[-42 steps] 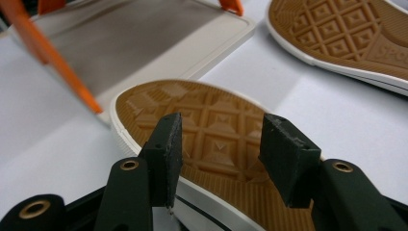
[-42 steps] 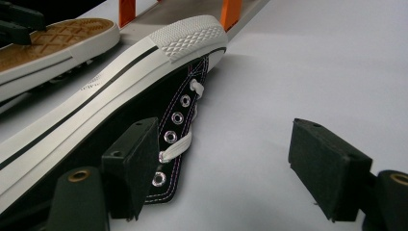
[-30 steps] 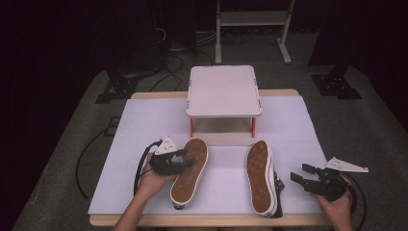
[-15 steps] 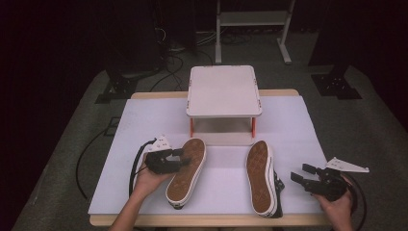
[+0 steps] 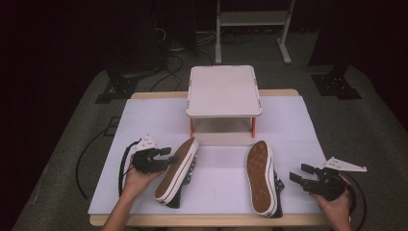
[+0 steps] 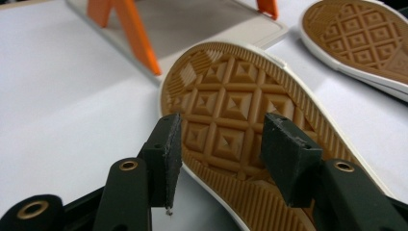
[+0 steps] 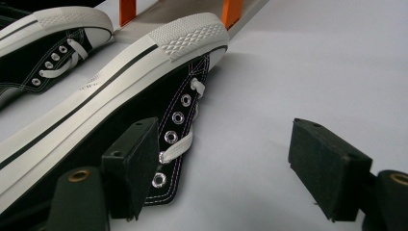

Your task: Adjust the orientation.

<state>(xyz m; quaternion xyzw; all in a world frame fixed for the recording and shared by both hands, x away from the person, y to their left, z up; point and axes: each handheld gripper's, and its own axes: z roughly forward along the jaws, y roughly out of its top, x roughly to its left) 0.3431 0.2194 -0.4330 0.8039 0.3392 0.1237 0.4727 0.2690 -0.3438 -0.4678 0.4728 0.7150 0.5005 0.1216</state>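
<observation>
Shoes lie on their sides on the white-covered worktop (image 5: 144,120), tan soles turned toward your left, with the small raised stand (image 5: 223,90) at twelve o'clock beyond them. Your left gripper (image 5: 168,155) sits at nine o'clock of the left shoe (image 5: 177,172), its jaws parted partway and pressed up close to the white sole edge; in the left gripper view the patterned sole (image 6: 231,120) shows between and beyond the two black pads, but you cannot tell from these pictures whether the pads truly clamp the rim or merely rest against it. Your right gripper (image 5: 297,175) waits at three o'clock of the right shoe (image 5: 262,177), jaws wide apart and holding nothing; one pad stands just beside the black upper and eyelets (image 7: 178,118). Judged from how things lie, the work is at an early stage: neither shoe stands upright, neither is on the stand, and both remain to be gripped and placed.
</observation>
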